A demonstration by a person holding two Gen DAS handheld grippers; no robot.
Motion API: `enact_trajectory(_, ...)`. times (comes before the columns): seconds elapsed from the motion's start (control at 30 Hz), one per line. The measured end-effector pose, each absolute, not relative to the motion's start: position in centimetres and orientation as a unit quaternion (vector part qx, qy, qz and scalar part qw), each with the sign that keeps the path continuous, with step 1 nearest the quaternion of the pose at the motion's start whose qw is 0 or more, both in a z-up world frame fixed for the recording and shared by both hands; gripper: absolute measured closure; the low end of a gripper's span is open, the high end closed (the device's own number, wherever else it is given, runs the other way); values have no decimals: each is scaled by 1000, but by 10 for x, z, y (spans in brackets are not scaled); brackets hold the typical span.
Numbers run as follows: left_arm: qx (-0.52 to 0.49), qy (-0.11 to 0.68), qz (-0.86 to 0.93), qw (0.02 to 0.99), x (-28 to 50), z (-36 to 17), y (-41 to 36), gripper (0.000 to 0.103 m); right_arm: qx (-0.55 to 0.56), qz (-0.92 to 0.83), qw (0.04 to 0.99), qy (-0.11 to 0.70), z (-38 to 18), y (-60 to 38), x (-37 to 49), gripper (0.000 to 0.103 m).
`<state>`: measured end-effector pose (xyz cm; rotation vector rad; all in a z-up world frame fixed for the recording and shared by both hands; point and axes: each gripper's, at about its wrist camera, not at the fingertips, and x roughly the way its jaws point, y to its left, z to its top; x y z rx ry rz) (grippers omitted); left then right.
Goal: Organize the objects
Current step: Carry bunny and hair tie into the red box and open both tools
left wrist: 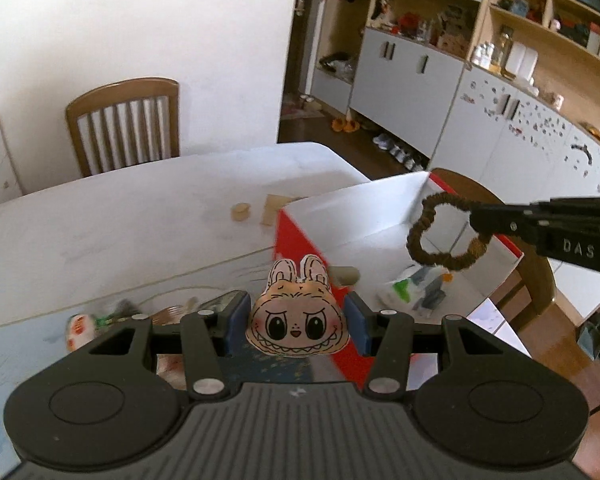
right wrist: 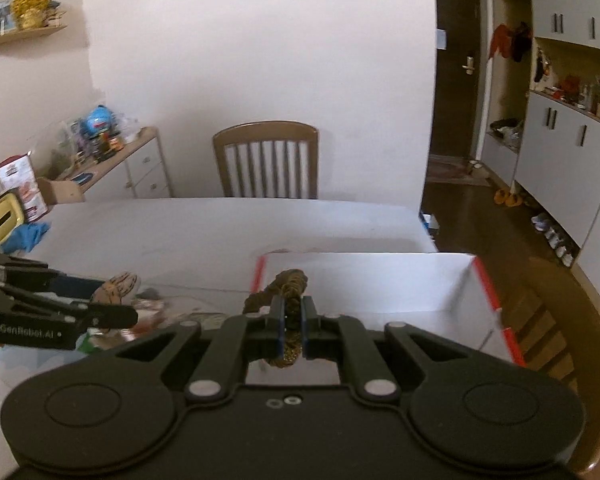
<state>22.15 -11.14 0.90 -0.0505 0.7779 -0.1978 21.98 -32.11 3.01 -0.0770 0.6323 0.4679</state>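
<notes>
My left gripper (left wrist: pixel 298 320) was clamped on a small rabbit-eared monster-face charm (left wrist: pixel 296 312), its blue pads (left wrist: pixel 238 320) pressing on either cheek so the face looked straight back at the wrist camera. The charm hung above the near edge of the white worktop (left wrist: pixel 140 216), just beside the red outer wall of an open cardboard box (left wrist: pixel 300 240) with a white inside.

My right gripper (right wrist: pixel 292 324) had its fingers drawn together on a brown hair scrunchie (right wrist: pixel 290 292), pinching one stretch of the loop. From the left wrist view the rest of the scrunchie (left wrist: pixel 446 232) hung as an open ring from the gripper's tip, above the box's interior and clear of its walls. The right wrist view showed the box's white back wall (right wrist: pixel 380 280) and a red-edged corner directly ahead of that gripper.

Inside the box, at the bottom, lay a white and green packet (left wrist: pixel 404 288) and some other small pieces too blurred for me to name. Farther off on the worktop sat a small wooden cylinder (left wrist: pixel 240 212) beside a flat wooden piece (left wrist: pixel 274 208). A wooden chair (right wrist: pixel 266 160) stood at the worktop's far side against the wall.
</notes>
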Motion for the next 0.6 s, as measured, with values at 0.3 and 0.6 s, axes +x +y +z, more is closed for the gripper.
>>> enact_trajectory(0.3,4,405,-106,908,268,-7,-179,52,-38,212,923,319,15,-363,256,97)
enact_trajectory(0.6,31,427,-100,898,317,-30,-229,52,-28,209,916,342,-9,-398,297,97)
